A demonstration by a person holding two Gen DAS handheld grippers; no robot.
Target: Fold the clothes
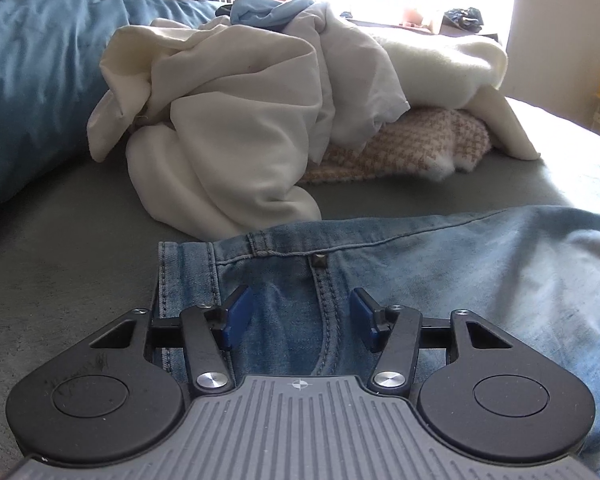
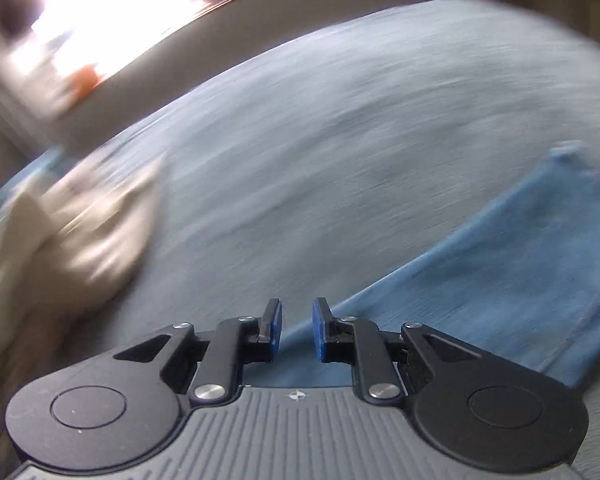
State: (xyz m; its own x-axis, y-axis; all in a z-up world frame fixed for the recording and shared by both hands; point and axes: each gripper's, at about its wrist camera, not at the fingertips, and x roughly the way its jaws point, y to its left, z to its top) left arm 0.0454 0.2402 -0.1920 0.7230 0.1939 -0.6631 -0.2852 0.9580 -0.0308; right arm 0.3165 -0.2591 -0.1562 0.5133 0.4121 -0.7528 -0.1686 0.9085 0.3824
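Observation:
Light blue jeans [image 1: 440, 280] lie flat on the grey bed sheet [image 1: 60, 260], their waistband, a belt loop and a rivet facing me. My left gripper [image 1: 302, 314] hovers over the front pocket seam with its blue pads wide apart and nothing pressed between them. The right wrist view is smeared by motion. In it one jeans leg [image 2: 500, 280] stretches to the right across the bed [image 2: 340, 140]. My right gripper [image 2: 298, 326] sits over the leg's near edge, and the narrow gap between its pads holds nothing.
A heap of white garments [image 1: 236, 120] lies just behind the jeans, on a pink houndstooth piece [image 1: 412, 144], with a cream blanket [image 1: 440, 64] behind. A blue duvet [image 1: 32, 80] bulges at the left. The heap shows blurred [image 2: 92, 220] at the left of the right wrist view.

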